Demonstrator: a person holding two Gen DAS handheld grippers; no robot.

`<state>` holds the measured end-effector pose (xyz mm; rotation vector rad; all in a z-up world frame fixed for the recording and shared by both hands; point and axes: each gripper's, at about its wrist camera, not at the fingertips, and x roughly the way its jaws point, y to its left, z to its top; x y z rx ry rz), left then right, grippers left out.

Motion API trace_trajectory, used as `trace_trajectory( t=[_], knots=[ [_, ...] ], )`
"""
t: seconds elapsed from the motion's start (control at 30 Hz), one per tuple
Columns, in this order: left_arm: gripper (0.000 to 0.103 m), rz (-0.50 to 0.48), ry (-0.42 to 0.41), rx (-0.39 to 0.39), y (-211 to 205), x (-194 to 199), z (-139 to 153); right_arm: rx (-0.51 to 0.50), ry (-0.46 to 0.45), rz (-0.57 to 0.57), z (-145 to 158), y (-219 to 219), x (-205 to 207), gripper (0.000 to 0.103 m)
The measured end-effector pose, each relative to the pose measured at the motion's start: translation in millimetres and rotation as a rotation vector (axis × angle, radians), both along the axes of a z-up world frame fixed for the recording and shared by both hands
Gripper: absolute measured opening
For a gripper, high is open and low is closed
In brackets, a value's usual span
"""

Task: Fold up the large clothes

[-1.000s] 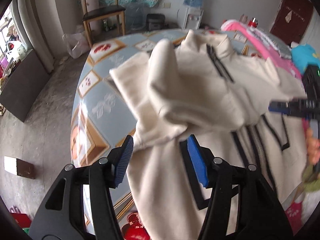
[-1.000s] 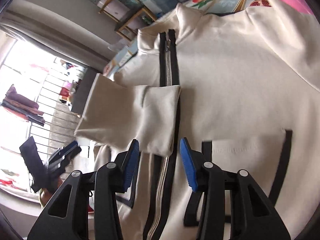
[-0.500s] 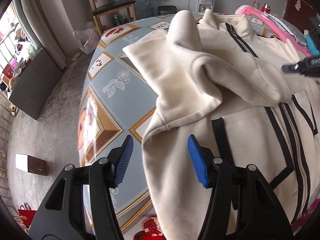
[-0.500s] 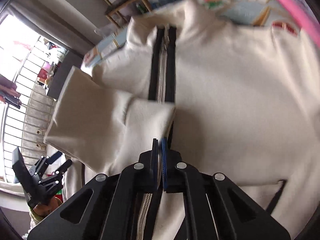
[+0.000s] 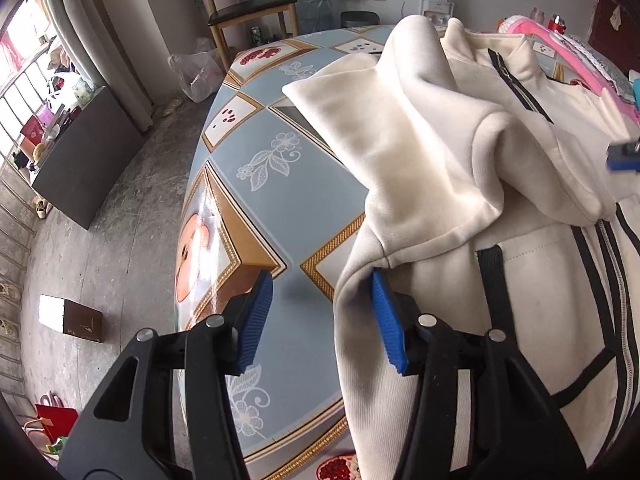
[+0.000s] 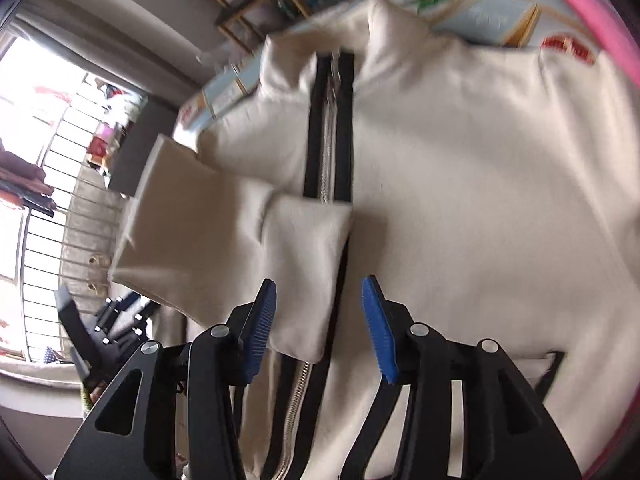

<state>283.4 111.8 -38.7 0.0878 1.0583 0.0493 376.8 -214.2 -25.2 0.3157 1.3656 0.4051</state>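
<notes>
The left gripper [image 5: 322, 318] stands wide apart and grips nothing; its right pad [image 5: 387, 322] touches the side seam of the cream zip-up jacket [image 5: 440, 184] under the folded sleeve [image 5: 404, 128], while the other pad hangs over the patterned tablecloth [image 5: 256, 200]. The right gripper [image 6: 320, 326] is spread too, holding nothing, poised just above the sleeve cuff [image 6: 308, 276] that lies across the black-edged zipper [image 6: 330, 128]. The jacket lies front-up on the table.

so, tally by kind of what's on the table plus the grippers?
Cream zip jacket: 1
Pink garment: 1
Grippers: 2, left gripper and right gripper, both open
Total: 4
</notes>
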Motion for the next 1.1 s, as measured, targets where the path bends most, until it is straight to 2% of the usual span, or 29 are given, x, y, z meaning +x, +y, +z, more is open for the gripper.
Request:
trace_trajectory(
  t=[0.07,0.1,0.13,0.17,0.27,0.33,0.5,0.57,0.67,0.77,0.9,0.93,0.97,1.0,1.03,1.1],
  knots=[
    [0.04,0.009,-0.008,0.017,0.7,1.6,0.1,-0.021,-0.001,0.004,-11.1,7.5,-1.3,0.041],
    [0.036,0.011,-0.009,0.019,1.7,2.1,0.1,-0.057,-0.031,0.024,-7.3,13.1,-2.3,0.034],
    [0.033,0.012,-0.01,0.015,1.9,2.6,0.2,-0.079,-0.043,0.037,-5.1,17.6,-3.2,0.011],
    [0.03,0.014,-0.009,0.009,2.1,3.1,0.1,-0.1,-0.063,0.045,0.4,21.3,-5.8,0.005],
    [0.022,0.004,-0.009,0.011,-1.0,3.0,0.1,-0.153,-0.154,0.064,23.5,25.3,-10.9,0.003],
    [0.019,-0.006,-0.01,0.023,-3.1,2.2,0.3,-0.144,-0.22,0.048,47.5,18.9,-10.1,0.003],
    [0.018,-0.01,-0.011,0.021,-2.1,0.7,0.1,-0.147,-0.351,-0.068,100.5,-20.3,0.0,0.003],
    [0.018,-0.007,-0.01,0.016,-0.9,0.2,0.2,-0.162,-0.369,-0.139,107.7,-42.7,4.7,0.003],
    [0.018,-0.012,-0.01,0.017,-1.2,-0.2,0.2,-0.211,-0.354,-0.244,97.5,-78.4,13.7,0.003],
    [0.018,-0.017,-0.01,0.021,-1.0,0.2,0.4,-0.242,-0.27,-0.298,66.6,-106.6,20.4,0.003],
    [0.018,-0.024,-0.007,0.018,-0.2,1.0,0.3,-0.158,-0.168,-0.286,35.6,-119.8,17.8,0.006],
    [0.018,-0.026,-0.006,0.019,-0.2,1.0,0.4,-0.156,-0.159,-0.28,31.8,-119.1,18.1,0.015],
    [0.018,-0.028,-0.005,0.023,-0.4,0.9,0.4,-0.165,-0.159,-0.278,30.0,-119.3,18.9,0.031],
    [0.018,-0.03,-0.005,0.026,-1.2,0.7,0.4,-0.179,-0.169,-0.277,28.5,-116.8,19.5,0.037],
    [0.018,-0.03,-0.005,0.029,-1.7,0.5,0.4,-0.193,-0.173,-0.272,27.6,-115.0,19.8,0.041],
    [0.018,-0.029,-0.005,0.028,-1.6,0.7,0.5,-0.226,-0.16,-0.257,19.8,-112.2,27.9,0.041]
  ],
)
